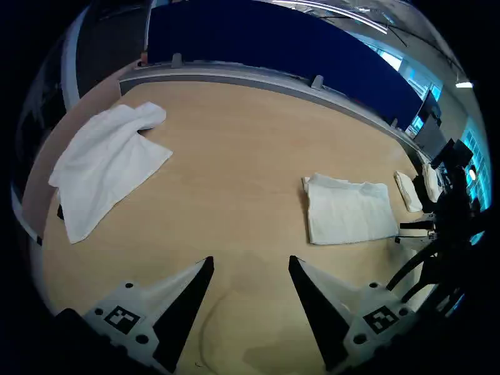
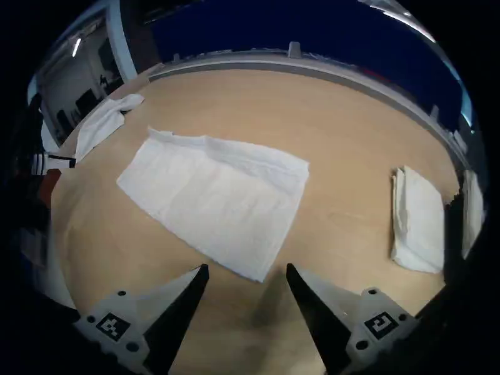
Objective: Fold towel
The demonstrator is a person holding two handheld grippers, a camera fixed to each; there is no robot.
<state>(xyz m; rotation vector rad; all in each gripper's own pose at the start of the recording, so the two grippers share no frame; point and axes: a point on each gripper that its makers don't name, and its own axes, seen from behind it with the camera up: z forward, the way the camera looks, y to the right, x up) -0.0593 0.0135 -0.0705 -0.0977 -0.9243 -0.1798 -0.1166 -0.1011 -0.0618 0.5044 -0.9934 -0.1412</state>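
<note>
Light wooden tabletop (image 1: 250,144): spans both views, bounded at the top of the frame by a grey rail.

Dark blue partition panel (image 1: 281,44): stands upright behind that rail, across the top of the frame.

Flat white rectangular towel (image 2: 215,194): lies spread on the tabletop at centre left of the right gripper view, one long edge doubled over. Its near corner sits just ahead of the fingertips, in the gap between them, ungripped. In the left gripper view it lies right of centre.

Crumpled white towel (image 1: 103,165): lies loose at the left of the left gripper view, bunched at its upper end, well apart from the flat towel.

Two small folded white cloths (image 2: 415,219): lie side by side at the right edge of the right gripper view.

Left gripper (image 1: 250,259): bottom centre, jaws spread, bare tabletop between them.

Right gripper (image 2: 245,267): bottom centre, jaws spread, holding nothing.
</note>
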